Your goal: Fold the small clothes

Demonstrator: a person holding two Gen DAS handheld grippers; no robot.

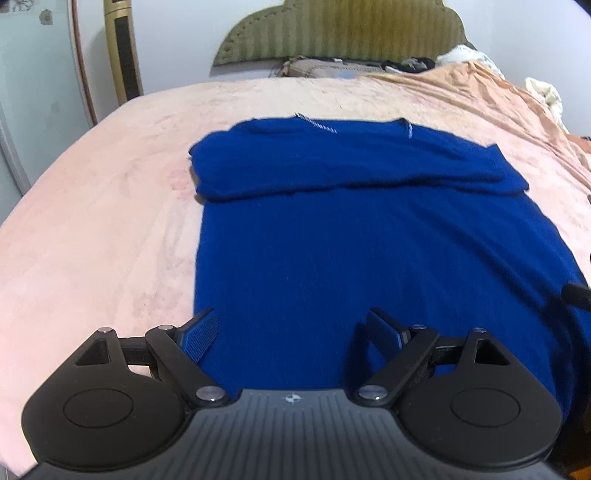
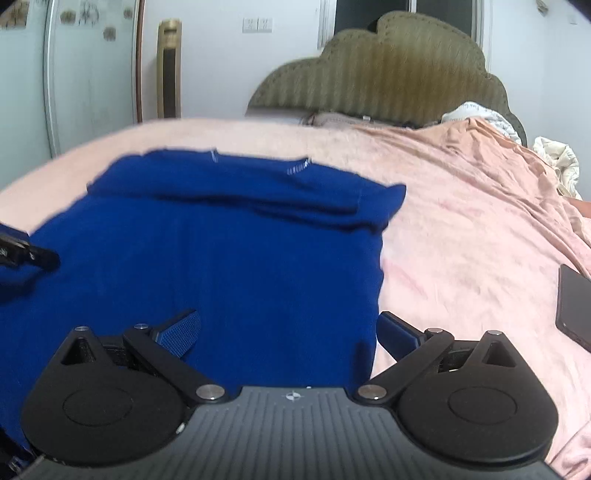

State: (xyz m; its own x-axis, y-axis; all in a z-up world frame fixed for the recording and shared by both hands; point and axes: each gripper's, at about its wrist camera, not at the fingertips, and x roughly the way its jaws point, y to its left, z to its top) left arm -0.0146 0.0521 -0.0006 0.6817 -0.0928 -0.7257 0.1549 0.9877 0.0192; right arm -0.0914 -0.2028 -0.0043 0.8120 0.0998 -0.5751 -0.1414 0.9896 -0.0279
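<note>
A blue knit garment [image 1: 369, 240] lies flat on the pink bed cover [image 1: 92, 221], its sleeves folded across the top part. My left gripper [image 1: 291, 332] is open over the garment's near left edge, with nothing between the fingers. My right gripper [image 2: 288, 332] is open over the garment's [image 2: 221, 258] near right edge, its right finger [image 2: 399, 332] above the pink cover [image 2: 480, 240]. The other gripper's tip shows at the right edge of the left wrist view [image 1: 576, 295] and at the left edge of the right wrist view [image 2: 33, 254].
A dark phone [image 2: 576, 306] lies on the cover to the right. An olive headboard [image 1: 343, 33] and bedding stand at the far end. Crumpled pale cloth [image 2: 557, 162] lies at the far right. A wardrobe [image 2: 88, 74] is on the left.
</note>
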